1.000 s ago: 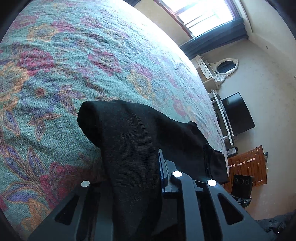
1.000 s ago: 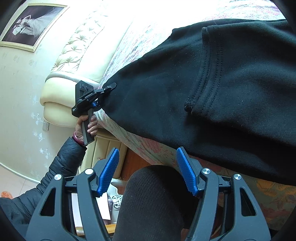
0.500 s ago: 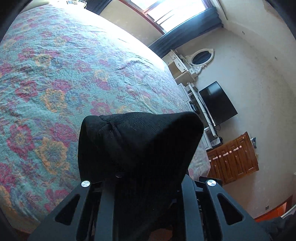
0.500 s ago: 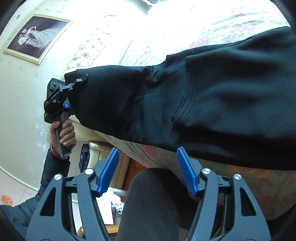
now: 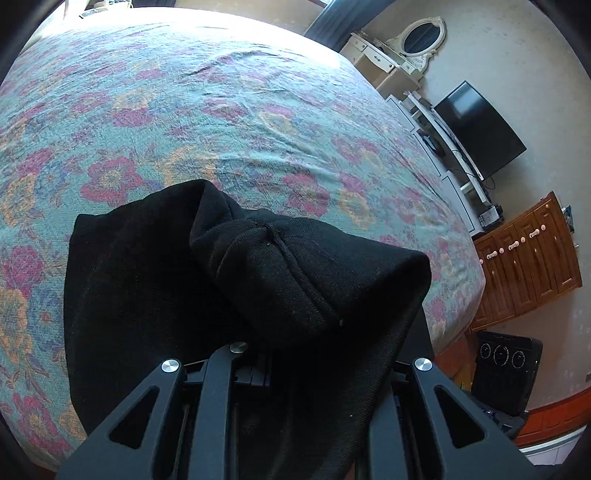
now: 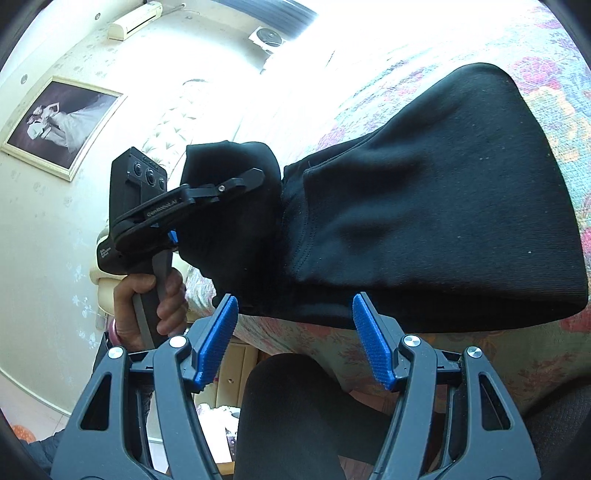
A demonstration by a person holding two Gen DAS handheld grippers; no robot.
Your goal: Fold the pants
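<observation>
Black pants (image 6: 436,206) lying on the floral bedspread (image 5: 207,110) near the bed's edge, one end lifted and doubled back over the rest. Left tongs (image 6: 236,181) clamped on that lifted end, cloth bunched around the fingers and draped over them in the left wrist view (image 5: 266,295); pads hidden under the fabric. Hand (image 6: 155,306) wrapped around the left tool's grip, just off the bed's side. Right tongs (image 6: 295,336) apart, nothing between the blue pads (image 6: 218,339), hovering just short of the pants' near edge, above a leg in dark ribbed fabric (image 6: 291,417). Framed photograph (image 6: 59,125) on the pale wall, tufted headboard (image 6: 177,125) partly washed out by glare. Beyond the bed's far end: oval mirror (image 5: 423,35), dark television (image 5: 480,129), wooden cabinet (image 5: 528,258).
</observation>
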